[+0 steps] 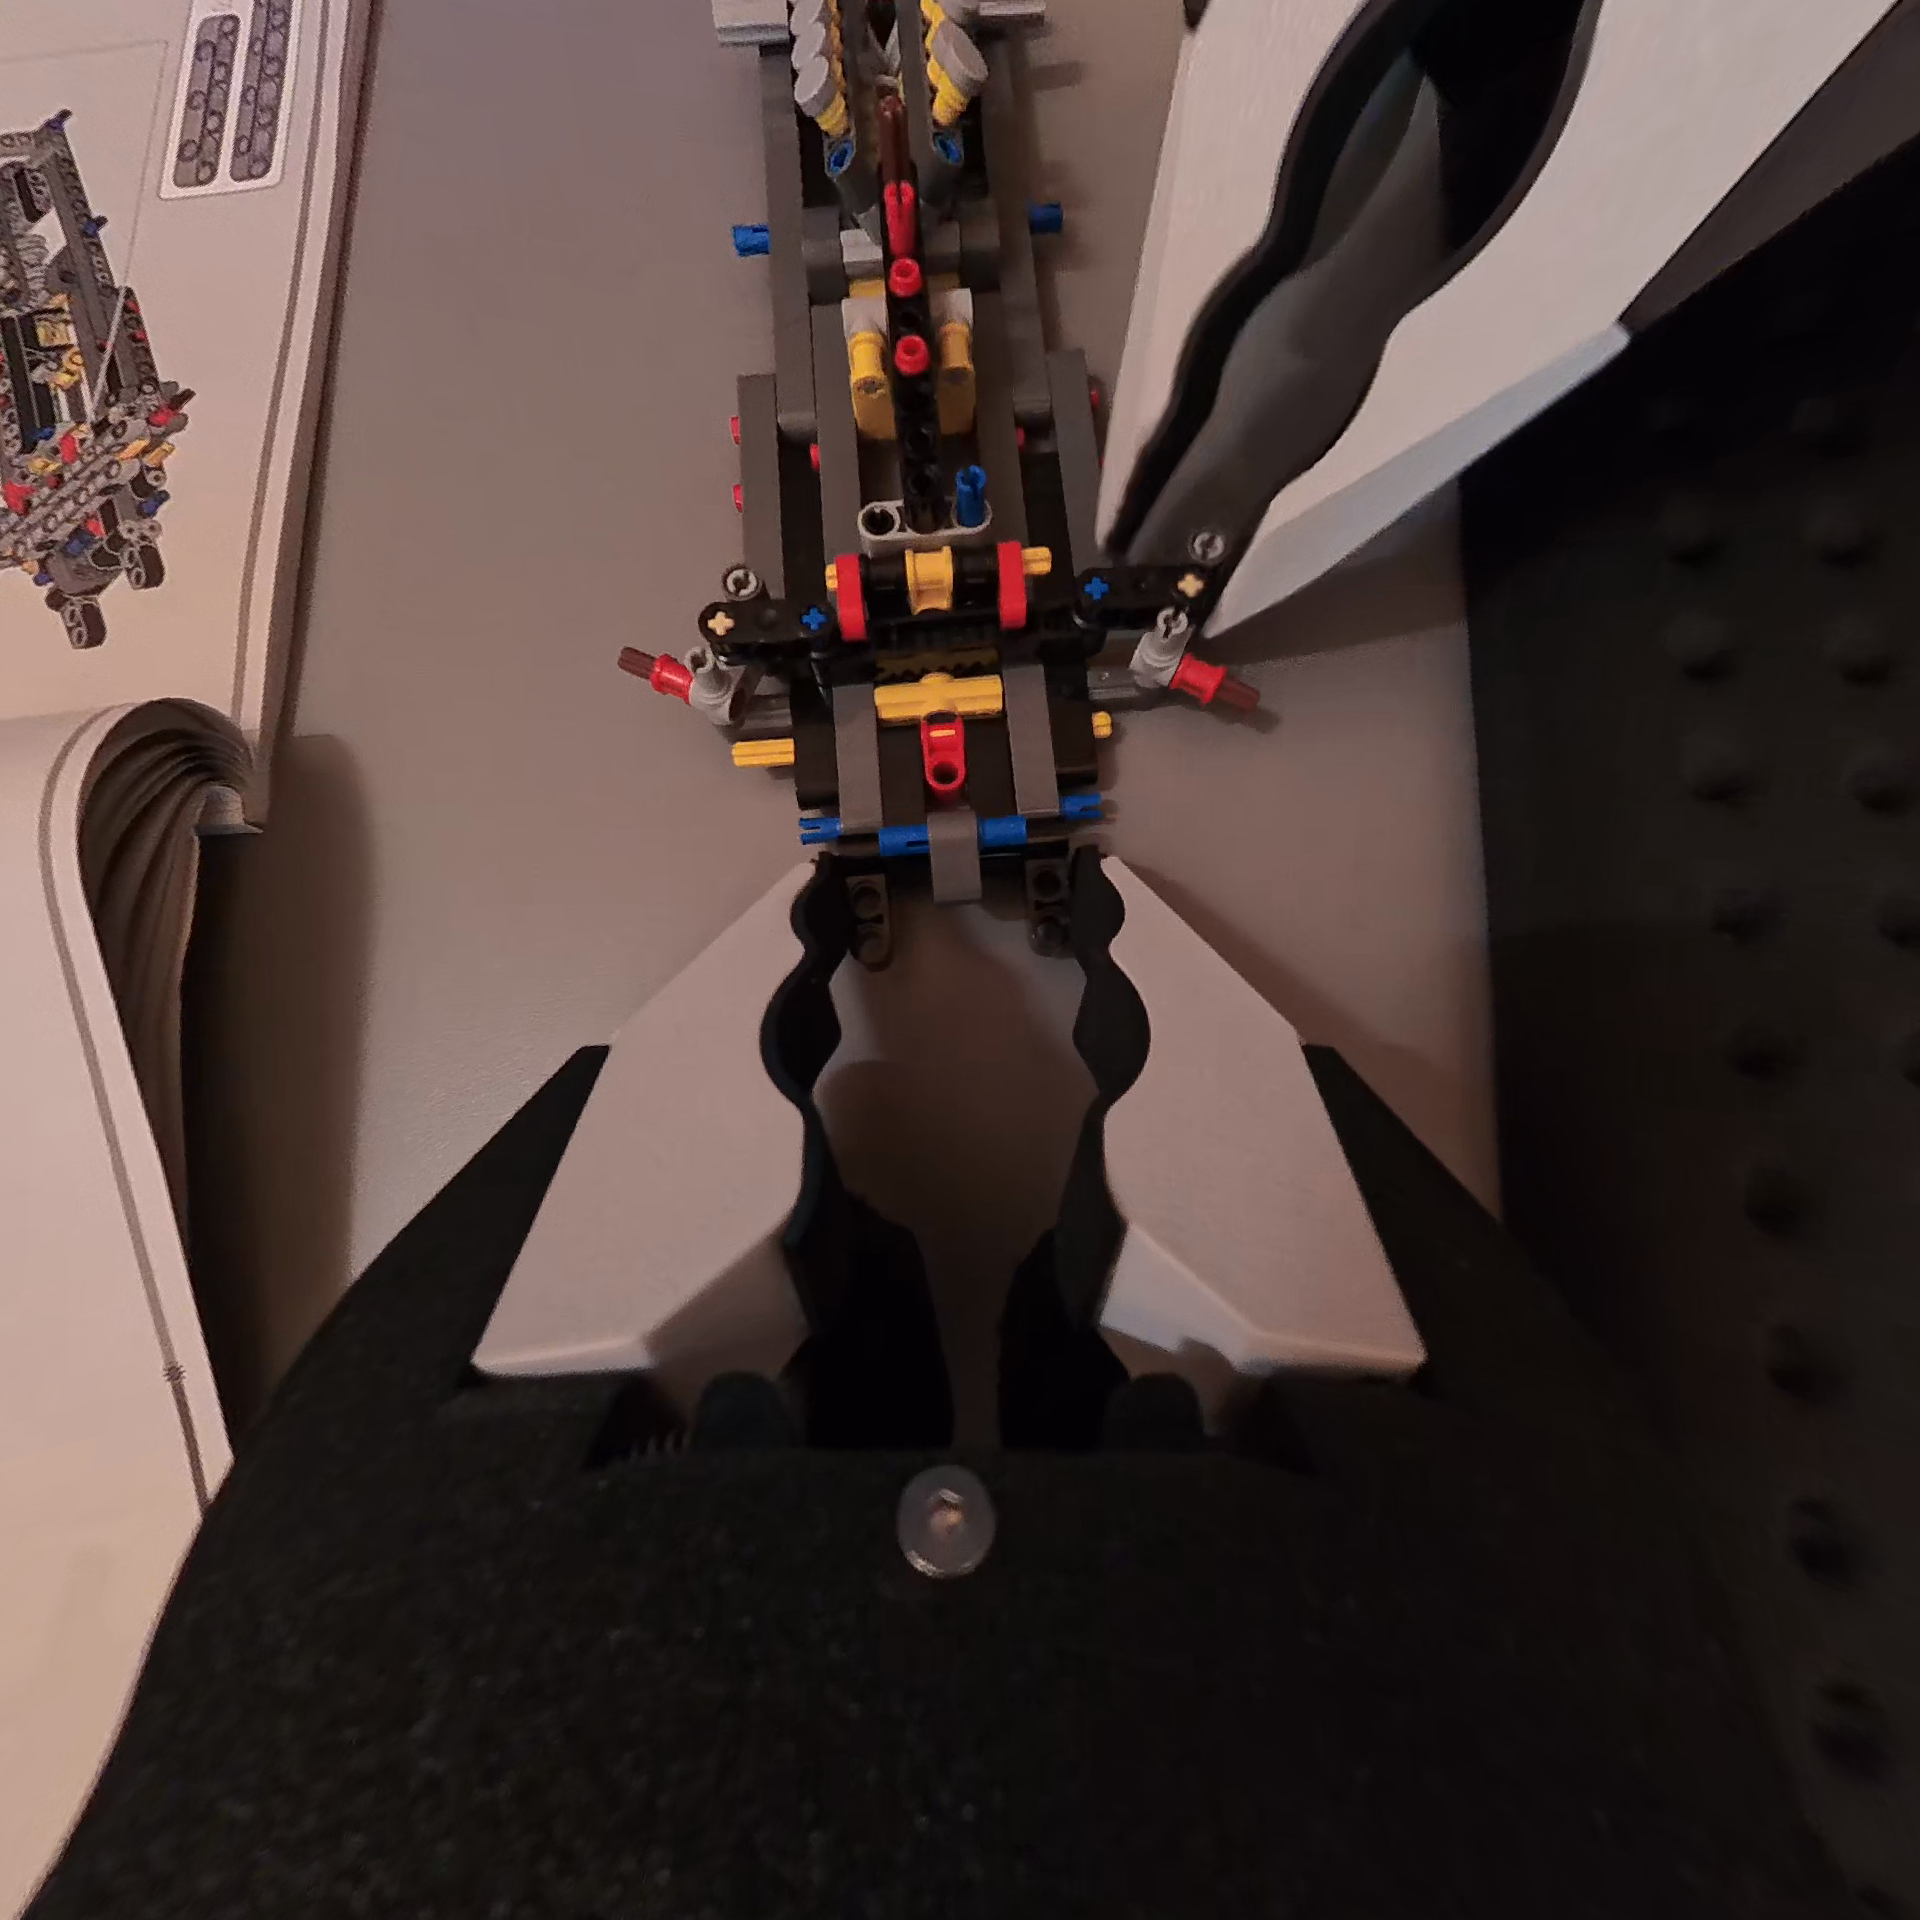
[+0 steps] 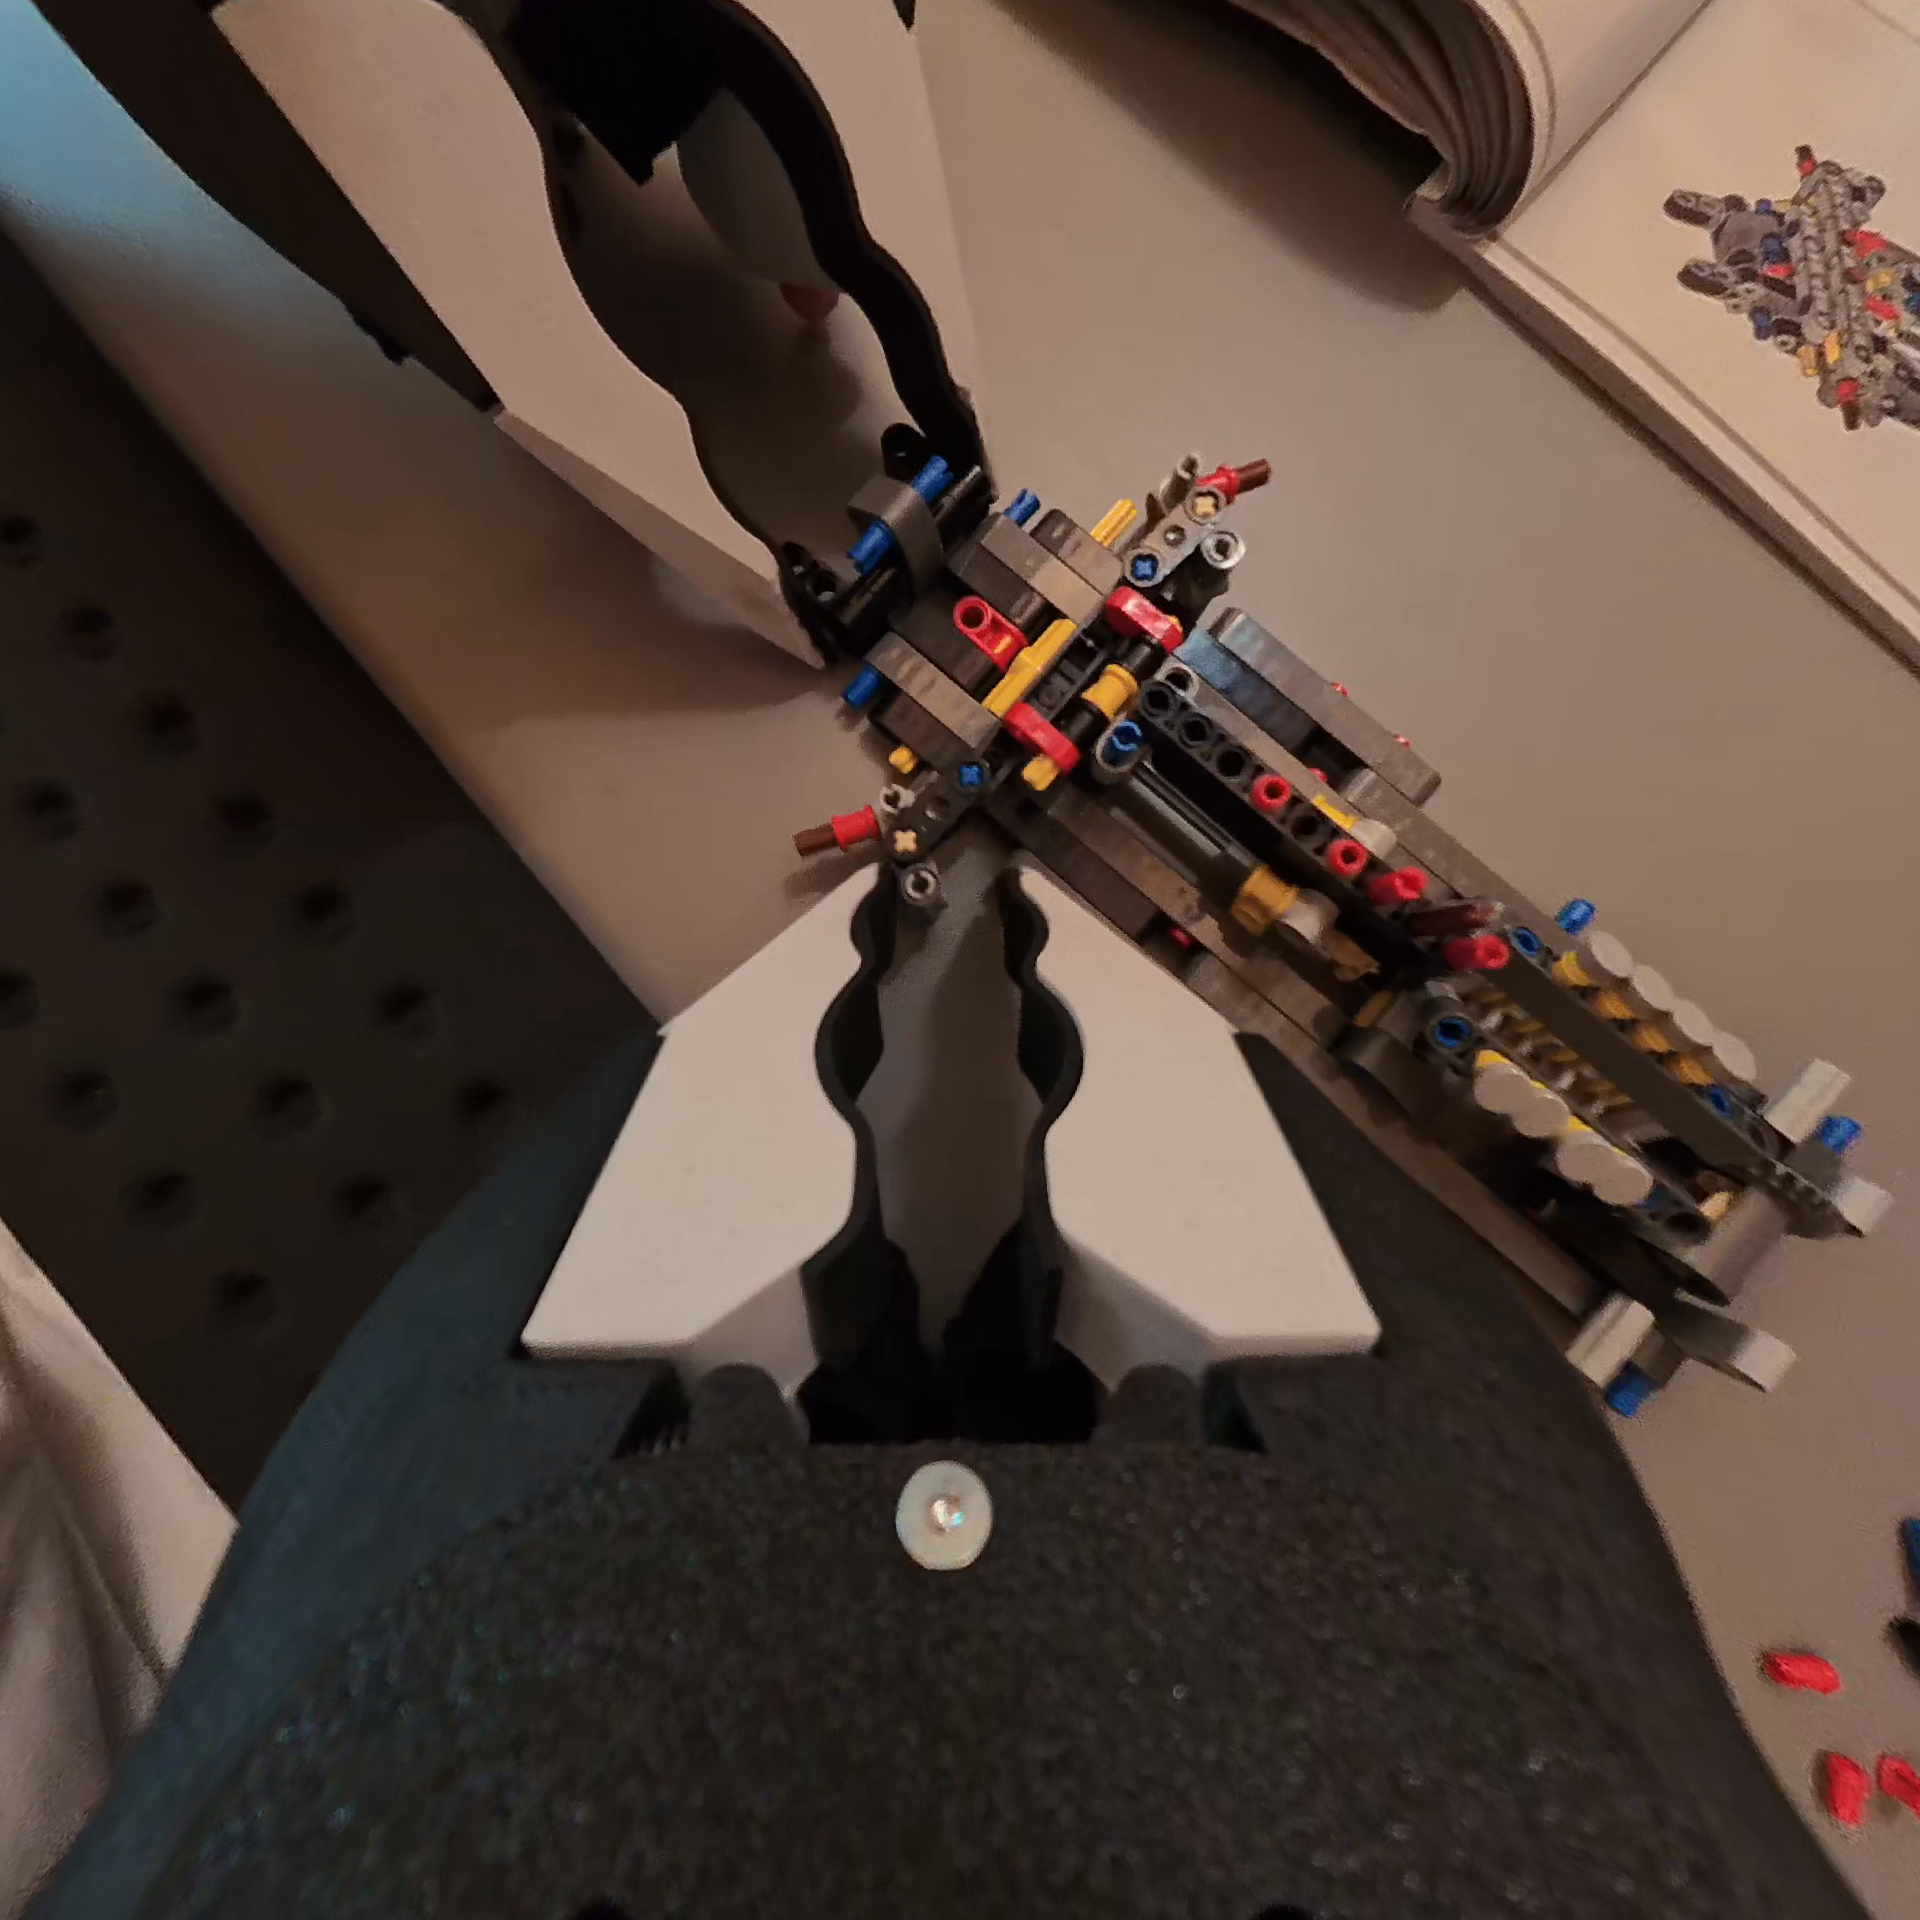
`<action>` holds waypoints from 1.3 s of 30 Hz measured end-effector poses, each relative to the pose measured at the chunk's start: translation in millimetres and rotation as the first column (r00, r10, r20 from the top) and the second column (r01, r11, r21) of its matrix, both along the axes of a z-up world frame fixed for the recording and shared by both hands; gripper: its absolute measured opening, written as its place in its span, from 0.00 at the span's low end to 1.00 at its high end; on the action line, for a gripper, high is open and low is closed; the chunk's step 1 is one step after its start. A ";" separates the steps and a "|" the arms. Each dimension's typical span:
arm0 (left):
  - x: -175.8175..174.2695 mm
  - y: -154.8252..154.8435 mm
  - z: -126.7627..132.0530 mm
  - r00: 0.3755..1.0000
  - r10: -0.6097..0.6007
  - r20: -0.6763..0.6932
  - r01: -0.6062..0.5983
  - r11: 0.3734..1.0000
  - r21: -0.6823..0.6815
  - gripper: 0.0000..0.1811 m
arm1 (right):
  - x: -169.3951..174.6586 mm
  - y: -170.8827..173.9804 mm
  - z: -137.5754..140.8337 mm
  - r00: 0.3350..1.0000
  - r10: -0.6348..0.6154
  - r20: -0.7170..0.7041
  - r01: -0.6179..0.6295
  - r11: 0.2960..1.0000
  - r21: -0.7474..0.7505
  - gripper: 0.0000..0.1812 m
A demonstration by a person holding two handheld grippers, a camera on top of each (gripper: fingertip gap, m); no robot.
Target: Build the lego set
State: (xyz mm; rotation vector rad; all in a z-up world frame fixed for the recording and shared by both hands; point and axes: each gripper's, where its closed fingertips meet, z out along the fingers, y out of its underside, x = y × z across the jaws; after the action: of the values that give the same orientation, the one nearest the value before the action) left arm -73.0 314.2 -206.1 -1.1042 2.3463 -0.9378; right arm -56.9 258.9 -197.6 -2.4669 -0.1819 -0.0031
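A long Lego Technic chassis (image 1: 914, 540) lies on the pale tabletop (image 1: 520, 520), built of dark grey beams with red, yellow and blue pins; a row of grey-and-yellow cylinders sits at its far end. The left gripper (image 1: 956, 883) clamps the chassis's near end, its black wavy fingers (image 1: 821, 935) pressed against the outer black pieces on either side. The right gripper (image 2: 951, 883) comes in from the right side, its tips meeting at a small black cross-link arm (image 2: 925, 831) that sticks out from the chassis; its jaws stand nearly closed, though whether they actually pinch that arm cannot be told.

To the left of the chassis lies the open instruction booklet (image 1: 94, 416), its pages curled over and a picture of the model showing. A dark perforated board (image 1: 1714, 935) borders the table on the right. In the right wrist view, a few loose red pins (image 2: 1829, 1745) lie on the table nearby.
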 end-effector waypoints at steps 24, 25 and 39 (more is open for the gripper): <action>0.8 -1.8 1.1 1.000 0.005 0.001 -0.005 1.000 0.005 0.23 | 8.4 -10.7 5.5 0.999 0.010 0.039 -0.011 1.000 0.008 0.09; 0.8 -1.7 1.1 1.000 0.004 0.002 -0.004 1.000 0.006 0.23 | 6.6 -10.0 4.2 0.999 0.015 0.032 -0.015 1.000 0.006 0.09; -0.3 -1.8 1.2 1.000 0.003 0.005 -0.003 1.000 0.019 0.23 | 15.6 0.1 4.1 1.000 -0.014 0.010 0.014 0.999 0.040 0.10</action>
State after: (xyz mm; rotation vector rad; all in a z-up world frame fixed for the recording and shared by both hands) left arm -73.3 312.4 -205.0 -1.0968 2.3439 -0.9144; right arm -41.3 259.0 -193.5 -2.4286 -0.1677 -0.0255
